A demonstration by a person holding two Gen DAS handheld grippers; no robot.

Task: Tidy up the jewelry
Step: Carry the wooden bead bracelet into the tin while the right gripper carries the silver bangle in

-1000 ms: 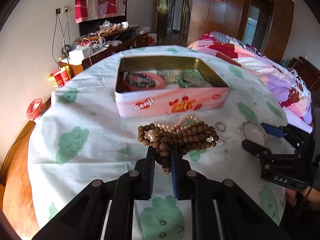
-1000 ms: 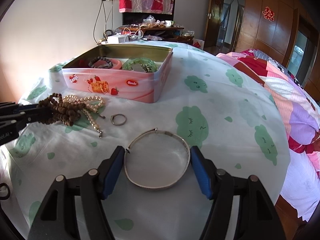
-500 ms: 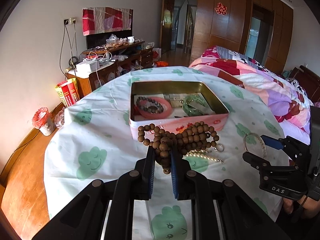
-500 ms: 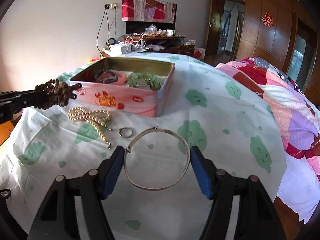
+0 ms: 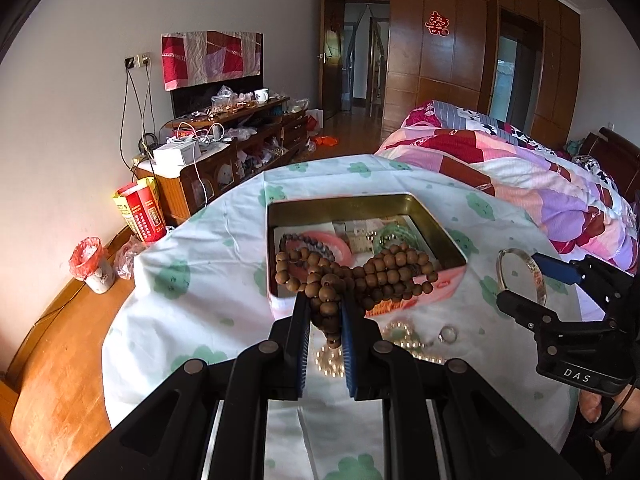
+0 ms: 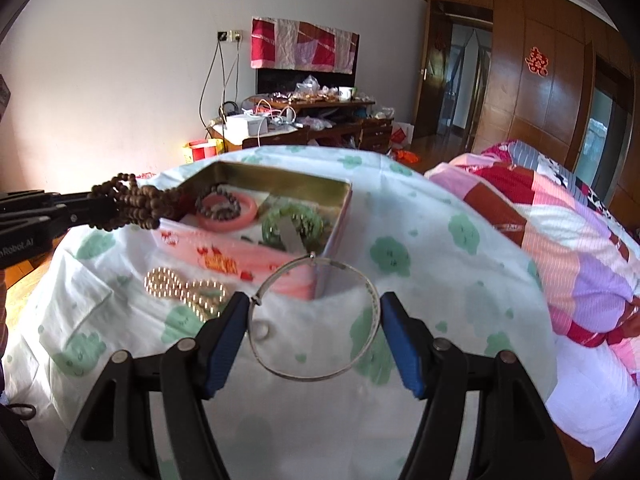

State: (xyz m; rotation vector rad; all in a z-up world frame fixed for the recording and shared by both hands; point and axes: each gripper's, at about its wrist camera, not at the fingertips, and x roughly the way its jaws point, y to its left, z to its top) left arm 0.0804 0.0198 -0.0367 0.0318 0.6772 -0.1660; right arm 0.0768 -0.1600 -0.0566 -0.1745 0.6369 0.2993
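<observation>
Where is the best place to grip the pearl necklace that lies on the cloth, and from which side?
Probably from above, at the bunched middle of the pearl necklace. It lies flat in loops on the tablecloth, so no strand stands up to pinch from the side. Approach from the front; the pink tin is close behind it.

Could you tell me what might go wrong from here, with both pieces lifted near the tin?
The wooden bead strand is pinched in the left gripper by one bunch only; its loose loops could catch on the tin rim. The thin silver bangle is held edge to edge in the right gripper and could spring free. Either drop might land on the pearl string and ring below.
</observation>
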